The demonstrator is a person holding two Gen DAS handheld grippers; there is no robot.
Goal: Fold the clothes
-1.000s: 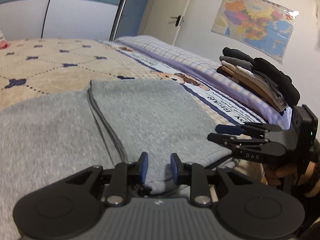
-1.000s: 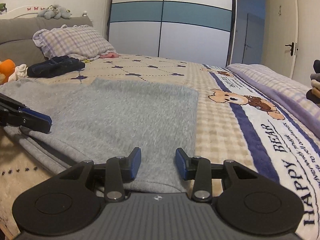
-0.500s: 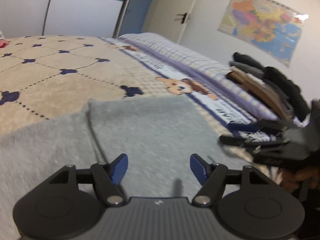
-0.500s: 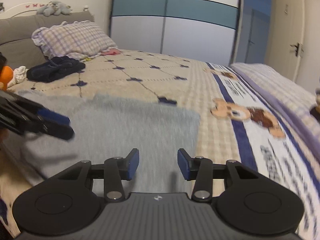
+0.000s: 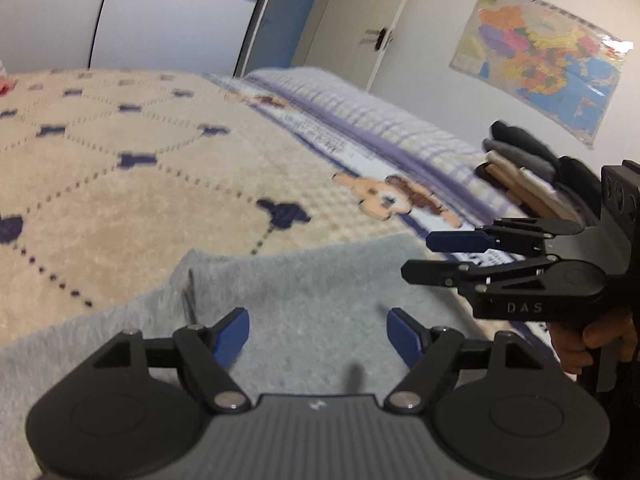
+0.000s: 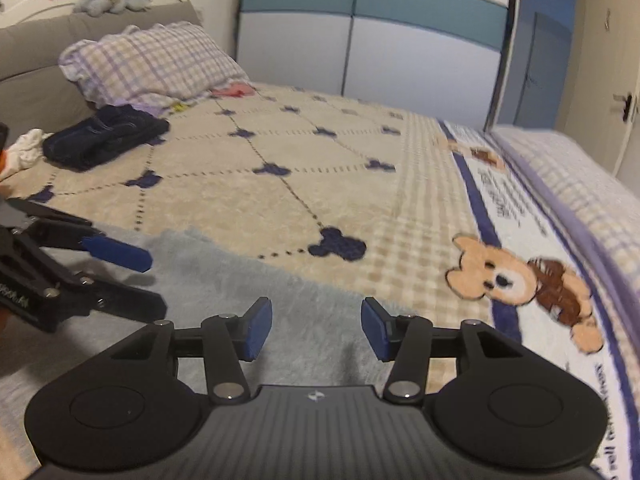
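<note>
Your left gripper hovers over the grey garment, which lies flat on the beige patterned bedspread; its jaws are spreading wide, and nothing sits between the blue pads, only grey cloth below and ahead of them. The garment's far edge runs across just beyond your fingertips, and a seam or fold line shows to the left of your left-hand finger. Your right gripper is also above the same garment, near its far right corner, with its jaws parting to a middling gap and nothing caught between them; the cloth passes under the pads without being pinched. From your left camera you see the right gripper off to the right, held by a hand, its fingers pointing left above the garment's right edge. From your right camera the left gripper comes in from the left edge, above the garment's left part. Beyond the garment lies the bear print on the bedspread's striped border, a stack of folded clothes at the far right of the bed, and a dark bundle of clothing near the checked pillow.
</note>
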